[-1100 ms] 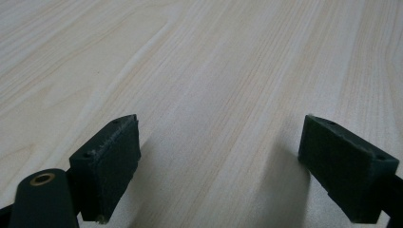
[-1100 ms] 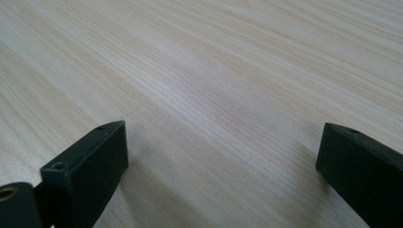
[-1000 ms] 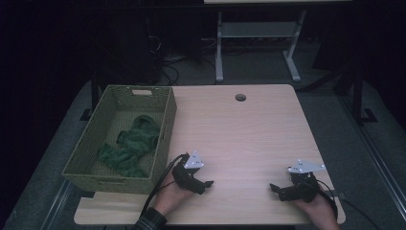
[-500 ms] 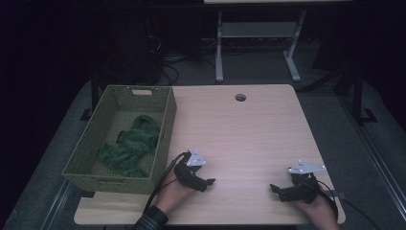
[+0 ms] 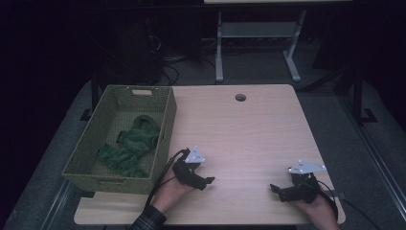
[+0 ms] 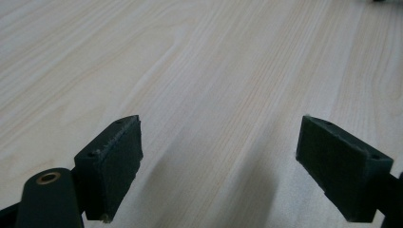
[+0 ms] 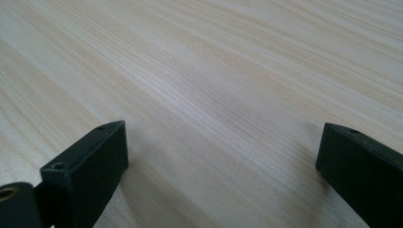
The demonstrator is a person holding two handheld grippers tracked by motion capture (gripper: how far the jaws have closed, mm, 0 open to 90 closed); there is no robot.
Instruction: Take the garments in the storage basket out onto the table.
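- Left tool [image 5: 207,181]: jaws spread, empty; green cloth [image 5: 129,146] in basket [image 5: 165,127] to its left
- Right tool [image 5: 276,189]: jaws spread, empty
- Risk: basket wall could block a low reach; loose cloth may slip

We are seeing a pale, matt wood-grain table [image 5: 249,129]; beside it a woven green basket [image 5: 163,129] holding soft, crumpled green cloth [image 5: 131,146]. The left gripper [image 6: 221,156] is showing matt black pads.

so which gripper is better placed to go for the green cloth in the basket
Left, probably. The left gripper sits open on the table right beside the basket holding the green cloth. The right gripper, also open, is far across the table near its right edge.
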